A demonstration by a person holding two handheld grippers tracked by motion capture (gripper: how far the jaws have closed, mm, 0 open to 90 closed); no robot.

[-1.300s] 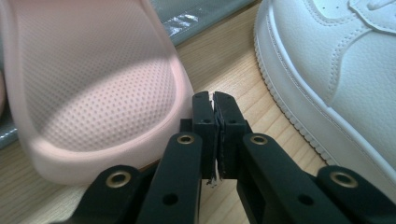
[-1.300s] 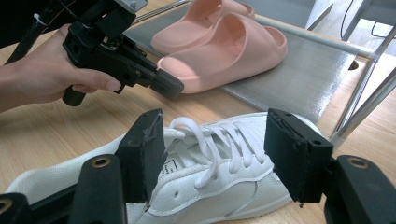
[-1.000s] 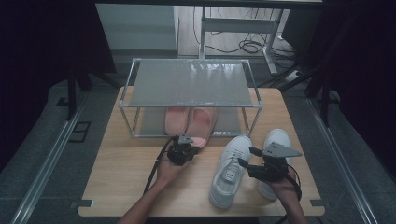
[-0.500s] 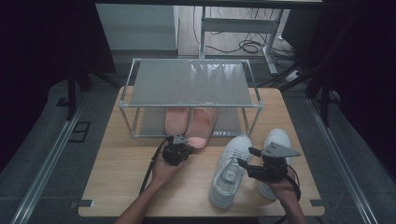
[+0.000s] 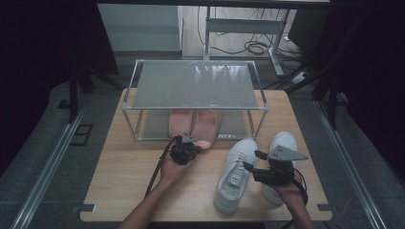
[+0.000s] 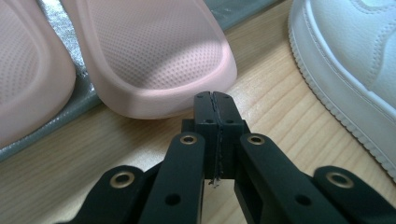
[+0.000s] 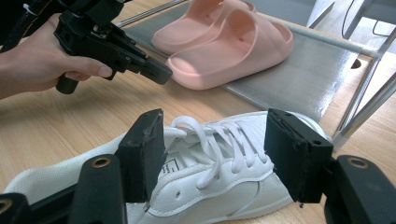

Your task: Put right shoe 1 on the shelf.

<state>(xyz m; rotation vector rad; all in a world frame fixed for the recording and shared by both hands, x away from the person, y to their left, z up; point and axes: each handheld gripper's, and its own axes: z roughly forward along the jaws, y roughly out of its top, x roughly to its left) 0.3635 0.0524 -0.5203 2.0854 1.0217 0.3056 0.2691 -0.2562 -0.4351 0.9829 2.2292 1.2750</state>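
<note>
A: Why is the left gripper [image 6: 215, 100] sitting fully closed, gripping nothing?
B: It's nudging the pink slipper [image 6: 154, 56] onto the rack's lower shelf [image 5: 157, 125], while the right gripper [image 7: 215, 154] is spreading wide around the white sneaker [image 7: 205, 186], ungrasped, on the table [image 5: 129, 176].

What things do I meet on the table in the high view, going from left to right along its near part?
Left gripper → left white sneaker → right gripper → right white sneaker.
</note>
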